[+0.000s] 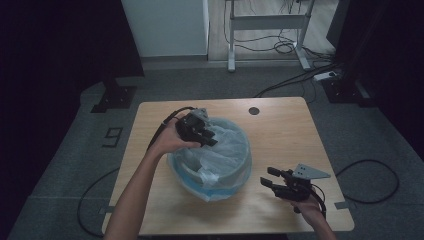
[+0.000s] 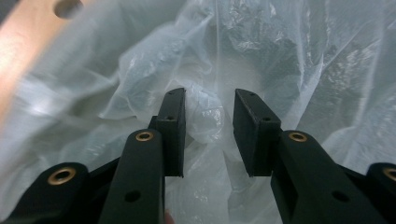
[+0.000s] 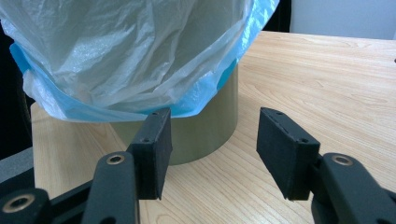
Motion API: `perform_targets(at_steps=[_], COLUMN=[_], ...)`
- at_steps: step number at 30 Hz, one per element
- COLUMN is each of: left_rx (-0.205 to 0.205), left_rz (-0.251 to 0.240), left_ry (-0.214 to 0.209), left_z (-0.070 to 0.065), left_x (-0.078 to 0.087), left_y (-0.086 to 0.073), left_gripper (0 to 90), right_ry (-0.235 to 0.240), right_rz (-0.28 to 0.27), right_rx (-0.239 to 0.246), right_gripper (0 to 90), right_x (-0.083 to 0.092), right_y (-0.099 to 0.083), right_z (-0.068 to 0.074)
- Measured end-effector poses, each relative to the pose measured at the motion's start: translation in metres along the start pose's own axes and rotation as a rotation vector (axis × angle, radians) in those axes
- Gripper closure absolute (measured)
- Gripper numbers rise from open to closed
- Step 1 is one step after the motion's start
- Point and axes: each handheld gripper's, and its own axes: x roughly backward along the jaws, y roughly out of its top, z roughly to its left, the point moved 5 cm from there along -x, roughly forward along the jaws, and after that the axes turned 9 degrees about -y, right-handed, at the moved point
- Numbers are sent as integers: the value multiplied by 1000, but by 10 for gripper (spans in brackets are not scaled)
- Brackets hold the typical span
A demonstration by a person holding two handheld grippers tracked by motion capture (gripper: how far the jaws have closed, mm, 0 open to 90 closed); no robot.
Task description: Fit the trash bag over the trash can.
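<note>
A round olive-green bin (image 3: 205, 126) stands on the light wooden table (image 1: 285, 135), a little left of the middle. A thin translucent plastic bag with a blue edge (image 1: 220, 160) lines it and hangs over the rim.

The left gripper (image 1: 197, 129) is over the far left part of the bin's opening, pointing into the bag. Its jaws are partly open. In the left gripper view a crumpled fold of the bag lies in the gap between them, but the pads do not press on it.

The right gripper (image 1: 272, 181) is near the front right of the bin, just above the table. Its jaws are wide apart and hold nothing; they point at the bin's wall under the blue edge.
</note>
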Motion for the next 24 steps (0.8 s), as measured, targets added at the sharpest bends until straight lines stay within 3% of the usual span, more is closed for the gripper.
perform_targets(at_steps=[1,4,7,11,12,13,15,18,21,22,24], left_rx=[0,-5,-8,-1,-2,-2,5,16,38,44,46], left_rz=[0,79,98,41,3,3,-53,-77,-60,-13,37], left_ry=[0,3,10,23,33,33,39,41,50,48,48], left_z=[0,-2,-3,-3,-3,-3,-4,-4,-2,-1,-1], left_x=[0,-13,-16,-6,4,4,21,31,39,37,31], left_y=[0,0,0,0,0,0,-4,-8,-19,-25,-29], left_gripper=[640,623,605,530,516,508,498,511,566,599,644], right_ry=[0,3,1,-4,-4,-4,-6,-7,-7,-7,-7], right_rz=[0,4,7,6,6,6,8,8,8,9,10], right_rx=[0,5,9,8,9,9,11,13,12,12,12], right_gripper=[445,446,446,446,446,446,446,446,445,445,446], right_x=[0,-1,-1,0,0,0,-1,-1,-2,-2,-3], right_y=[0,0,-1,0,-1,-1,-1,-1,-1,-1,-1], right_z=[0,1,1,0,1,1,1,1,1,1,2])
